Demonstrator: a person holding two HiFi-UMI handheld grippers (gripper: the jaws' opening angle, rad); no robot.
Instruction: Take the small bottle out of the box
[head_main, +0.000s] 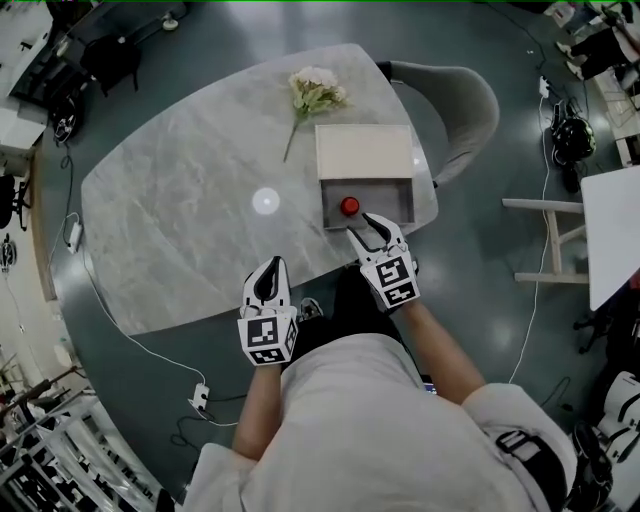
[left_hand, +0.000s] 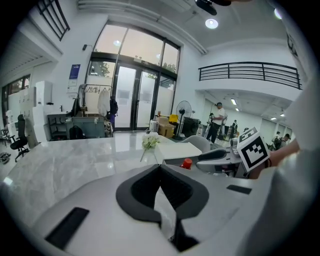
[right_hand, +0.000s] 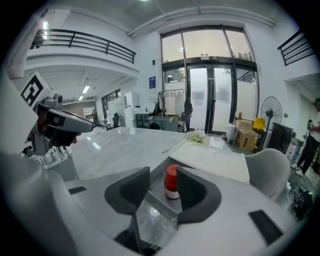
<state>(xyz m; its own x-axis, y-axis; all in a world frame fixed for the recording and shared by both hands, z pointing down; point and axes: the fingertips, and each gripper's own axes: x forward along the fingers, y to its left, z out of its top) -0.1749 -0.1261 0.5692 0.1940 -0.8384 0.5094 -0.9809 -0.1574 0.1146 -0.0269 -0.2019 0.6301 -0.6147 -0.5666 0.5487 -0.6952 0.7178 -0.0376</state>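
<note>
A small bottle (head_main: 349, 206) with a red cap stands upright in the open grey box (head_main: 405, 200) near the table's front edge. Behind the box lies its white lid (head_main: 363, 152). My right gripper (head_main: 364, 224) is open at the box's front wall, its tips just short of the bottle. In the right gripper view the bottle (right_hand: 171, 182) shows in the gap of the right gripper (right_hand: 161, 176), and neither pad touches it. My left gripper (head_main: 270, 266) is shut and empty, low at the table's front edge to the left. The left gripper (left_hand: 160, 168) looks towards the bottle (left_hand: 186, 163).
A bunch of pale flowers (head_main: 316, 92) lies on the marble table (head_main: 170, 220) behind the lid. A grey chair (head_main: 460, 105) stands at the far right of the table. Cables and a power strip (head_main: 200, 398) lie on the floor.
</note>
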